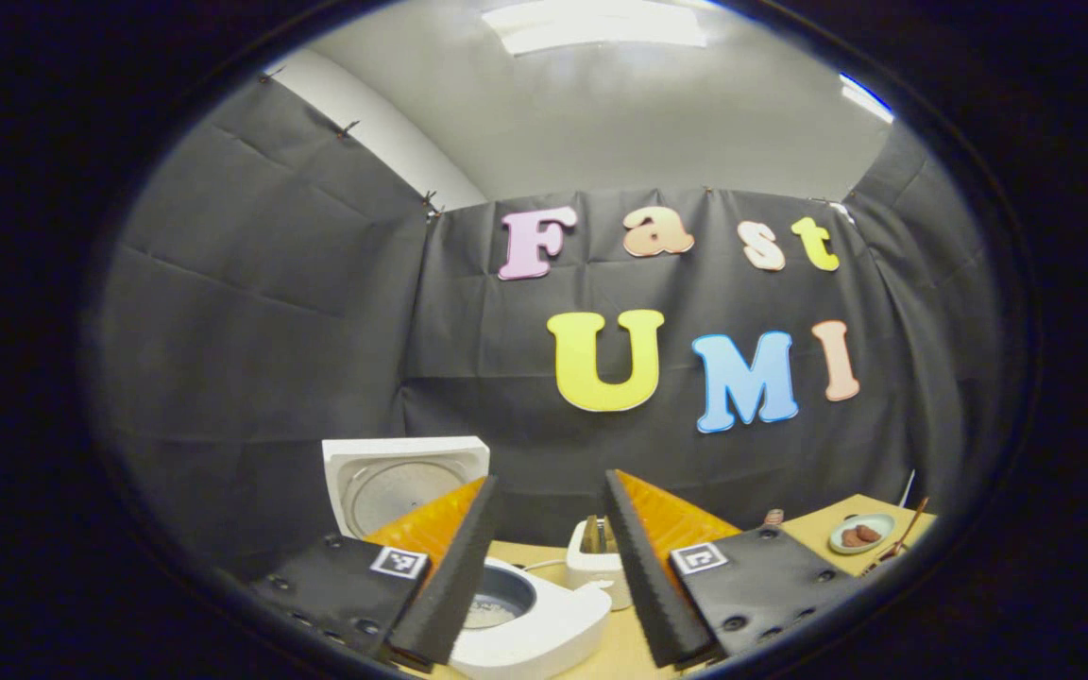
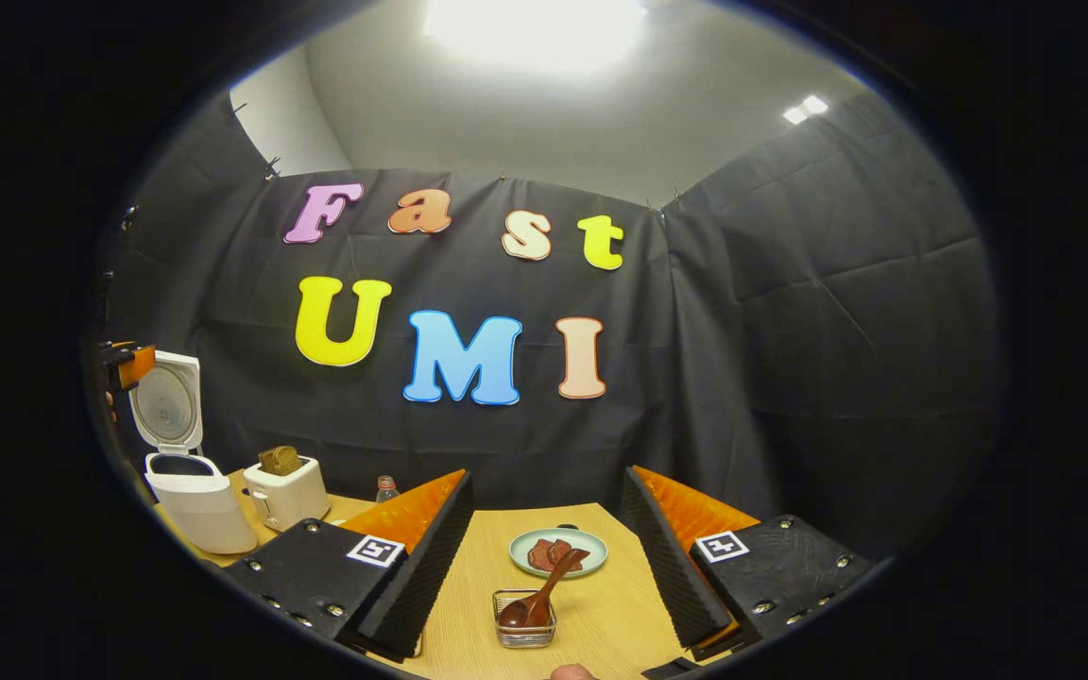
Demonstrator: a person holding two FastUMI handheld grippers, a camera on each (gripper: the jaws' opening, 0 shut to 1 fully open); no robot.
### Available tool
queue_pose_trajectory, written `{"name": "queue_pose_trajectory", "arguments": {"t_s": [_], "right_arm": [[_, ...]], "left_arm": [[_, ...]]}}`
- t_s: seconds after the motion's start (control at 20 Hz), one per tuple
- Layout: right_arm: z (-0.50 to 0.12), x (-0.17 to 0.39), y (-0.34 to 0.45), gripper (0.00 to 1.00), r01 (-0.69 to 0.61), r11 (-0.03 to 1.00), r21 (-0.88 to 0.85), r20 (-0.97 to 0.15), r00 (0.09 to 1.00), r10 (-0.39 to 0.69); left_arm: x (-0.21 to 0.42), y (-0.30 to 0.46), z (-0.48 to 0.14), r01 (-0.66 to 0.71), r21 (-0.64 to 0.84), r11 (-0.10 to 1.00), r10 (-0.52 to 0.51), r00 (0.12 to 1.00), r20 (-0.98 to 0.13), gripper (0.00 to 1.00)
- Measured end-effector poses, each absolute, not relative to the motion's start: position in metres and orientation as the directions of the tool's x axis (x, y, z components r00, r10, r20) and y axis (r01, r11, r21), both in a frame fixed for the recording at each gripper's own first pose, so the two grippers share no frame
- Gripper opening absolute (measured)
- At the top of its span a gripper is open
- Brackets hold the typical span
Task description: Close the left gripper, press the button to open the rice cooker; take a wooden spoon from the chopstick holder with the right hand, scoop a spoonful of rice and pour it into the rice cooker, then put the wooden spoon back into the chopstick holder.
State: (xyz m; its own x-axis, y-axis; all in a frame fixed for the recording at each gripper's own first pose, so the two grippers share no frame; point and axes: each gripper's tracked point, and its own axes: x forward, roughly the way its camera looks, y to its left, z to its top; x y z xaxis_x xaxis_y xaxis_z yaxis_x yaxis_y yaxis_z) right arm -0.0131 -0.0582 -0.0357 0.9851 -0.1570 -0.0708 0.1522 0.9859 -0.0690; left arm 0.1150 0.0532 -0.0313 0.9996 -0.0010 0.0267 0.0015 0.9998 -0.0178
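No word, brand or number is showing legibly on any object here. The only signs are small square black-and-white coded tags. In the left gripper view, the left gripper is carrying two of them on its flat finger plates: a left-hand tag and a right-hand tag. In the right gripper view, the right gripper is carrying a like pair: a near-left tag and a near-right tag. Their block patterns are forming no letters or digits.
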Motion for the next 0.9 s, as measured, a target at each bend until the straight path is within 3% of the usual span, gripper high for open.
{"name": "queue_pose_trajectory", "arguments": {"t_s": [0.05, 0.5, 0.9], "right_arm": [[-0.037, -0.01, -0.059, 0.96, 0.143, 0.988, -0.064, -0.074, 0.986, -0.148], [-0.07, 0.038, -0.095, 0.96, 0.124, 0.992, -0.008, -0.146, 0.981, -0.124], [-0.141, 0.083, -0.112, 0.96, 0.096, 0.992, 0.085, -0.329, 0.942, -0.063]], "left_arm": [[0.108, 0.045, -0.029, 0.01, -0.013, 1.0, -0.009, 0.999, 0.039, 1.0], [0.058, 0.003, -0.011, 0.051, -0.009, 0.999, -0.051, 0.998, 0.043, 0.99], [0.024, -0.007, 0.001, 0.045, 0.031, 0.999, -0.045, 0.999, 0.018, 0.99]]}}
